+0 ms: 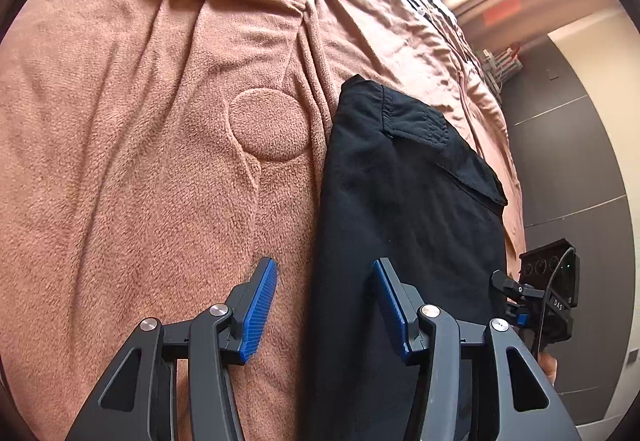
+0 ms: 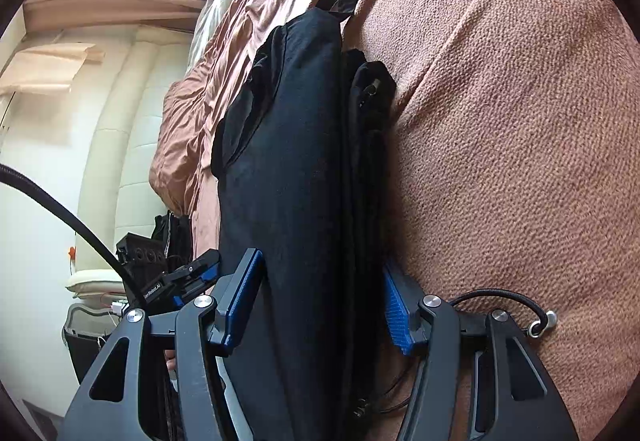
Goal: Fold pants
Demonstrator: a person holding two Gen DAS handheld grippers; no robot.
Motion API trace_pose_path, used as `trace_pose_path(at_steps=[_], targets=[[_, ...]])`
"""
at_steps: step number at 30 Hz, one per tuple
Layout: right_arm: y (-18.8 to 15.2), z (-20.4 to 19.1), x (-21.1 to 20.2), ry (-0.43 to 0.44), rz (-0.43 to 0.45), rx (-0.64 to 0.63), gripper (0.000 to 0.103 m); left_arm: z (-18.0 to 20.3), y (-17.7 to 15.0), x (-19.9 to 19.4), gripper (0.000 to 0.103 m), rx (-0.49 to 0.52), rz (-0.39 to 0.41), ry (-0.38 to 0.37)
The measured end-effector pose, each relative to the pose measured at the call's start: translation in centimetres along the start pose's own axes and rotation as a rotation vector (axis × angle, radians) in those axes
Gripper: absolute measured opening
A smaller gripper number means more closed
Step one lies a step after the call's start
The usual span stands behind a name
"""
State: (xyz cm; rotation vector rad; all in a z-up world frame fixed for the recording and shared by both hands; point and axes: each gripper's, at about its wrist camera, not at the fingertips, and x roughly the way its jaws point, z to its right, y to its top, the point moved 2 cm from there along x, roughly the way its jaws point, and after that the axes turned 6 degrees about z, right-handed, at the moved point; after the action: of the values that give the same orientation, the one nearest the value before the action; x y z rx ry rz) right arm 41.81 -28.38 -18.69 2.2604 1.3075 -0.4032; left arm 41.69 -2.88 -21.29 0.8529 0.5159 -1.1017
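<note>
The black pants point(image 1: 404, 209), judged soft, light and limp, are lying folded lengthwise on the bed's pink blanket point(image 1: 120, 145), straddled unpinched by both spread hand-held grippers point(image 1: 324, 305) point(image 2: 320, 301); layered edges are being favoured for gripping.

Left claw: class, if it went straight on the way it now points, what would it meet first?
Probably the left edge of the black pants lying on the pink blanket; the left claw straddles that edge, though depth is unclear.
</note>
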Motion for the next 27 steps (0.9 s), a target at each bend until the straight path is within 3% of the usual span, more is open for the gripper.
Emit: trace_pose_path(at_steps=[8, 11, 16, 27], targets=[[1.4, -1.0, 2.1, -0.009, -0.011, -0.027, 0.055, 0.4, 1.8, 1.8, 0.048, 0.008, -0.006, -0.045], [1.7, -1.3, 2.5, -0.018, 0.001, -0.038, 0.050, 0.6, 2.3, 2.5, 0.036, 0.004, -0.011, -0.066], [1.1, -2.1, 2.3, -0.035, 0.032, -0.085, 0.031, 1.4, 2.5, 2.3, 0.013, 0.024, 0.020, -0.075], [-0.9, -5.4, 1.0, 0.006, 0.103, -0.189, 0.024, 3.6, 1.9, -2.2, 0.009, 0.084, 0.104, -0.108]])
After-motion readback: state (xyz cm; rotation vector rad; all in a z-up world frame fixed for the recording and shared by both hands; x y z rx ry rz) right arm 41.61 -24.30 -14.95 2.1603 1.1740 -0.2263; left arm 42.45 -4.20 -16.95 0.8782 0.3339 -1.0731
